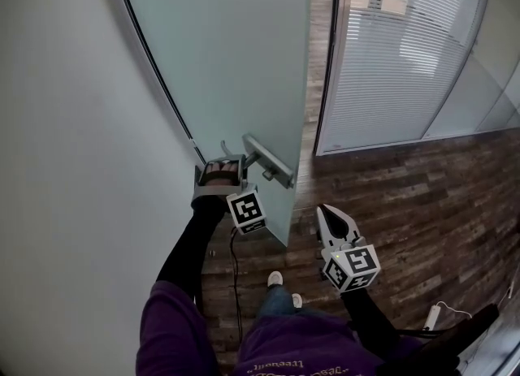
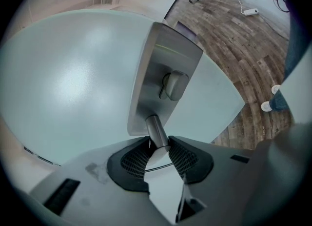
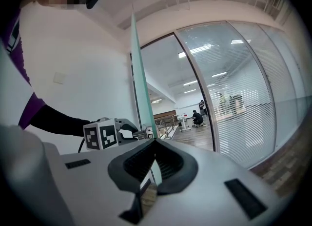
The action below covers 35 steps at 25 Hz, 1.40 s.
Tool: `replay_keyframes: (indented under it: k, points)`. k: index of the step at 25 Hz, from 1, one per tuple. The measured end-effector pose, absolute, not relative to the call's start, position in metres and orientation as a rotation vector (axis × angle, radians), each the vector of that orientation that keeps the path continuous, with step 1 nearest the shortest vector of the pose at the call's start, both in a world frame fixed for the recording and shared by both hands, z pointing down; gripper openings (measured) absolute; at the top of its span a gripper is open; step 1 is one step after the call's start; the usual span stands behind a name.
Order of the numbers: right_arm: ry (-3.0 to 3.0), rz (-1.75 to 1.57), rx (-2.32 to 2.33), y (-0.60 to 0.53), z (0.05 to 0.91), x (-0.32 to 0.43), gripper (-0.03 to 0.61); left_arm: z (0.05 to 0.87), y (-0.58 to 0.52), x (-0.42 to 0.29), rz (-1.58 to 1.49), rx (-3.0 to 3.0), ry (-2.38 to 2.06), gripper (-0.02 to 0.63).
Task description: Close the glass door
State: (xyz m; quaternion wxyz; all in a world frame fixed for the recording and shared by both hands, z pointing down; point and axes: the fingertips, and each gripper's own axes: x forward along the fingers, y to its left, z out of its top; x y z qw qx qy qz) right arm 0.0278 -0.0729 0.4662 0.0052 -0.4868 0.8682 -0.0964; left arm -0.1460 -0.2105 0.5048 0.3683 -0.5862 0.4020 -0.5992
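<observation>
wood floor (image 1: 422,204), blinds (image 1: 390,58) beyond glass door (image 1: 227,49) | left gripper (image 2: 158,144) jaws clamp handle (image 2: 155,127) | right gripper (image 3: 155,148) — jaws together

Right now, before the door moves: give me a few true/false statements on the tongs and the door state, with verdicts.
1. The left tongs are clamped on the door handle. True.
2. The right tongs grip the door's edge. False: they are shut on nothing and held apart from the glass door.
3. The glass door is fully closed. False: it stands open, and the wood floor shows through the gap past its edge.
4. A white power strip lies on the wood floor. True.
</observation>
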Motion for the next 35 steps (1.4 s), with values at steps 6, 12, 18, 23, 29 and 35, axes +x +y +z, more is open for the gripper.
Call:
replay_keyframes:
  k: [6,12,18,23,29,35]
  points:
    - [2.686,-0.319,-1.572,-0.1,0.462,0.031,-0.009,0.503,-0.226,-0.129,-1.523,-1.539,0.975,0.123]
    - [2.667,-0.305,-1.601,-0.119,0.462,0.018,-0.009,0.507,-0.234,-0.119,-1.513,-1.557,0.963,0.123]
    - [2.64,-0.292,-1.662,-0.134,0.464,0.015,-0.009,0.508,-0.244,-0.106,-1.466,-1.602,0.901,0.123]
    - [2.611,-0.305,-1.722,-0.156,0.464,0.021,-0.009,0.506,-0.261,-0.094,-1.434,-1.646,0.847,0.123]
    - [2.581,-0.3,-1.769,-0.175,0.462,0.026,-0.009,0.504,-0.275,-0.079,-1.395,-1.677,0.823,0.123]
    - [2.554,-0.289,-1.812,-0.192,0.466,0.025,-0.009,0.505,-0.29,-0.071,-1.365,-1.704,0.807,0.123]
